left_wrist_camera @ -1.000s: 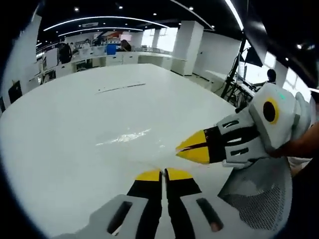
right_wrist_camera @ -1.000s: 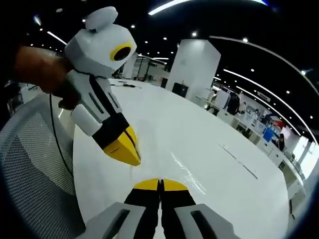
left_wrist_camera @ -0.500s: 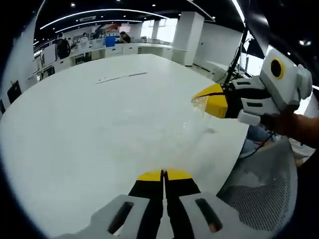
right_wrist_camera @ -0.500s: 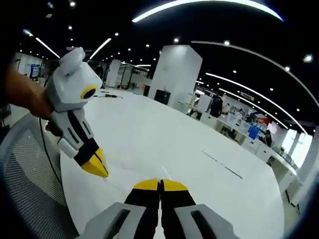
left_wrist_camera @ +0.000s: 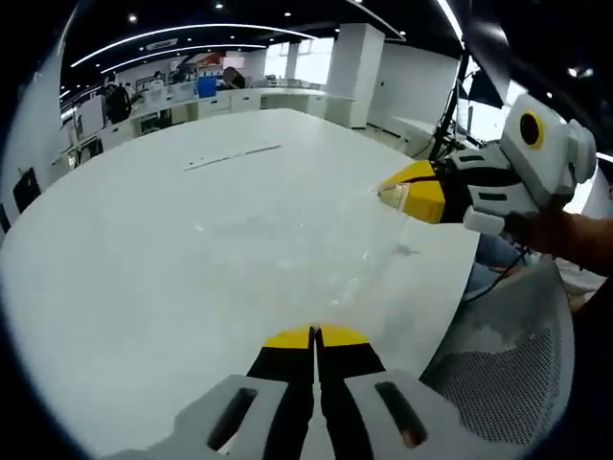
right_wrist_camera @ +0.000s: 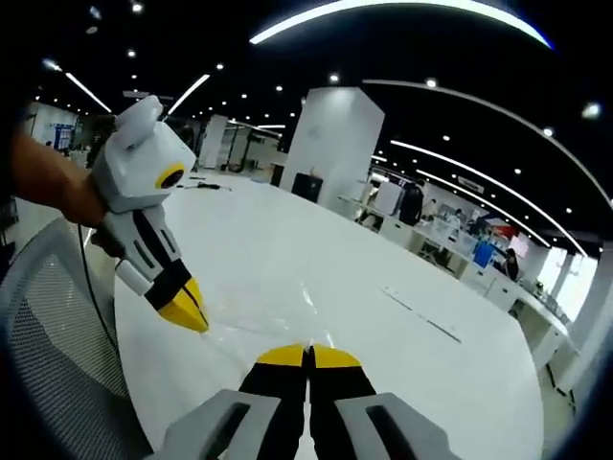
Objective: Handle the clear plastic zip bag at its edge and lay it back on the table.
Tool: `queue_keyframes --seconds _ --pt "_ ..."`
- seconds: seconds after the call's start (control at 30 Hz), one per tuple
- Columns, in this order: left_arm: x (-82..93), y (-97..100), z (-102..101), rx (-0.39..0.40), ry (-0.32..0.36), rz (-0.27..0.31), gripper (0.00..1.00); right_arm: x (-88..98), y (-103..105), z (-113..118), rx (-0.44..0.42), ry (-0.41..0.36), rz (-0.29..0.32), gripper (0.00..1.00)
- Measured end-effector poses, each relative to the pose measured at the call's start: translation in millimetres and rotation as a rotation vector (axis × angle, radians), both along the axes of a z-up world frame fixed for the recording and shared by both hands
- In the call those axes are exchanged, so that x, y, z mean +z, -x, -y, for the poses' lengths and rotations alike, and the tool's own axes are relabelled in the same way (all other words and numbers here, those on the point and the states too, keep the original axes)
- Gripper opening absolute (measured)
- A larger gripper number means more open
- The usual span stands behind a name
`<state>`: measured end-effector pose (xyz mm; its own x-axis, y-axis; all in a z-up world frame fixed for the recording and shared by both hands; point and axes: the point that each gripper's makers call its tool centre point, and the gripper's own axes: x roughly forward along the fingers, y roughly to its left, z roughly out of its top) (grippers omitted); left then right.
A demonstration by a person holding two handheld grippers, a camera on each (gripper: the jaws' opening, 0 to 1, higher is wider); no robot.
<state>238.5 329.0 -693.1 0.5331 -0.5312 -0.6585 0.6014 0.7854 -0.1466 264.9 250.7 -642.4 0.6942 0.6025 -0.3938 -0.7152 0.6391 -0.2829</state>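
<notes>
Right gripper (left_wrist_camera: 414, 189) pinches the clear zip bag (left_wrist_camera: 316, 244) by its edge, lifting it off the white table (left_wrist_camera: 144, 249); left gripper (left_wrist_camera: 313, 337), jaws together, grips the near edge. Wide bare tabletop beyond.

Big white table (left_wrist_camera: 144, 259), glossy top (ceiling lights reflect in it). Thin long strip (left_wrist_camera: 233, 156) lies flat near far side; what it is, can't tell.
</notes>
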Motion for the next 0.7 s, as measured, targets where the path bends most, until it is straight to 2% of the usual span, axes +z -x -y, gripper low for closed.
queue_keyframes --seconds 0.17,0.3,0.4,0.5,0.6,0.7 --pt "0.0 -3.4 -1 -0.006 -0.011 0.004 0.00 -0.4 0 -3 0.001 0.003 0.001 0.00" --pt "6.1 -9.8 -1 -0.021 -0.016 0.060 0.00 0.8 -1 -2 0.005 0.019 0.013 0.00" --pt "9.2 -11.8 5 -0.027 0.022 0.066 0.00 2.7 -4 2 -0.016 0.013 0.014 0.00" --pt "13.4 -12.0 13 -0.067 0.013 0.111 0.00 0.1 -5 4 -0.012 0.047 0.028 0.00" --pt "12.4 -12.3 16 -0.077 0.024 0.099 0.00 -1.6 -5 3 -0.016 0.068 0.032 0.00" --pt "14.1 -9.6 24 -0.113 0.025 0.119 0.04 -6.0 -6 1 -0.015 0.098 0.030 0.00"
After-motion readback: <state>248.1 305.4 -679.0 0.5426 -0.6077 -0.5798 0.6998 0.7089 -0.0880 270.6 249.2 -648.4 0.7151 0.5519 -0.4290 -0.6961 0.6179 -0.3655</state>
